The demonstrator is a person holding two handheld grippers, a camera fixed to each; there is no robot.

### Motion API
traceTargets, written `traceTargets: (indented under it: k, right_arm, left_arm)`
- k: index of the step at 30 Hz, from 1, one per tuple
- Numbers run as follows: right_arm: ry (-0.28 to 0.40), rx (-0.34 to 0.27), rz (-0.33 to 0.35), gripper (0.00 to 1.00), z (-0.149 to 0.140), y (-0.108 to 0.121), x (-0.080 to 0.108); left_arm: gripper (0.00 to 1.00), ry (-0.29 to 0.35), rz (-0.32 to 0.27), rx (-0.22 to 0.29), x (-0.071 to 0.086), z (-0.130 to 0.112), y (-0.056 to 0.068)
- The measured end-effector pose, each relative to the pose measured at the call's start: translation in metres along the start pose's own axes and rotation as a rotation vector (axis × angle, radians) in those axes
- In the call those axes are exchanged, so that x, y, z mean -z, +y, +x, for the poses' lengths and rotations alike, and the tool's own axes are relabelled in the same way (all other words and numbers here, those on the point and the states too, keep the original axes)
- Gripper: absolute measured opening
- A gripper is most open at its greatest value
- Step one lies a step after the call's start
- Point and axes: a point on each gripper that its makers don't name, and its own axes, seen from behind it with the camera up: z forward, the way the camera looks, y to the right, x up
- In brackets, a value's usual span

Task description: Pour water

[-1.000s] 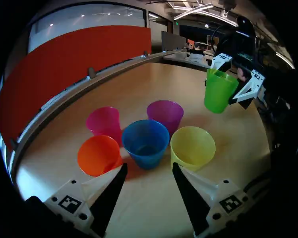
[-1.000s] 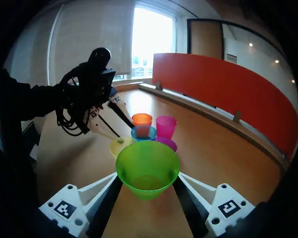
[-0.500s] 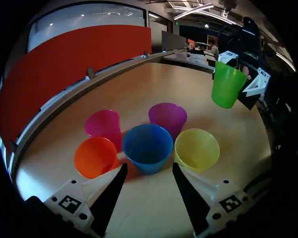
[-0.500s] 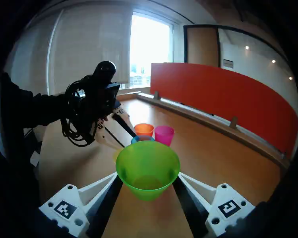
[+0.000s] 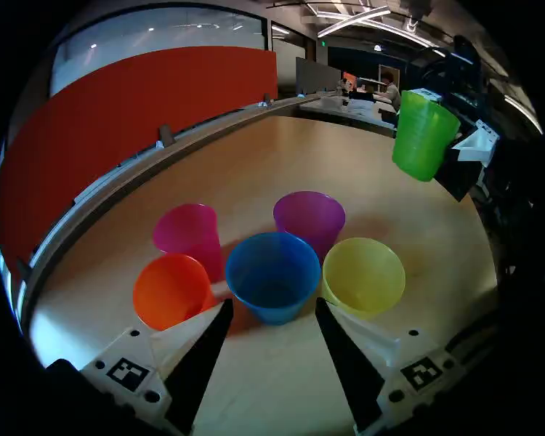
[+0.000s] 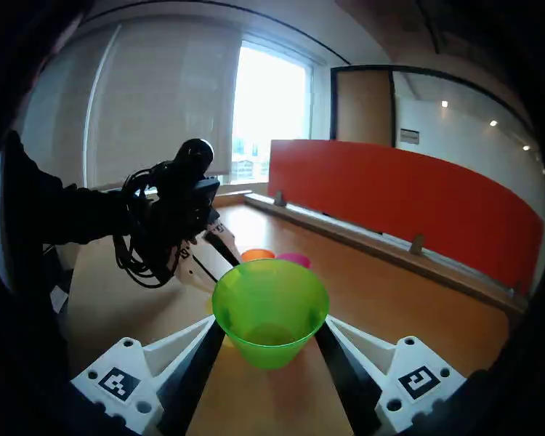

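Pinching the green cup (image 6: 270, 312) between both fingers of the right gripper (image 6: 270, 325), holding it roughly upright in the air, clear of the counter (image 5: 272, 152), high at the far right and well apart from the cluster below. Hovering the left gripper (image 5: 272, 304) low at the near edge, fingers spread and gripping nothing, pointing straight at the blue cup (image 5: 272, 275). Judging the task as barely under way: having the green cup lifted, not yet tipping, not yet pouring, not yet hanging over any standing cup. Leaving, on this reading, bringing the green cup above a receiving cup, tilting it, then setting it back down. Failing to tell whether carrying water or not: seeing only a darker patch at the bottom of the green cup, and another in the blue cup. Counting 6 cups, 1 of each colour: 1 in the air and 5 standing on the counter. Finding the orange cup (image 5: 169, 291) at near left, the pink cup (image 5: 189, 231) just behind it, the purple cup (image 5: 309, 216) at the far middle, the blue cup in the near middle, the yellow cup (image 5: 363, 276) at near right, all crowding together, touching or nearly so. Counting 2 grippers as well, 1 loaded and 1 idle.
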Motion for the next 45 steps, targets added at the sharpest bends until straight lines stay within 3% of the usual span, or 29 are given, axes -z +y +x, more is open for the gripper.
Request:
traceTargets:
  k: [17,45]
  right_arm:
    - [0.075,-0.023,-0.022,0.87,0.018,0.004,0.003]
    - [0.076,-0.014,-0.014,0.87,0.016,0.004,0.007]
  left_arm:
    - [0.83,0.006,-0.003,0.000,-0.002,0.003,-0.001]
    - [0.84,-0.002,-0.004,-0.018,-0.017,0.011,-0.002]
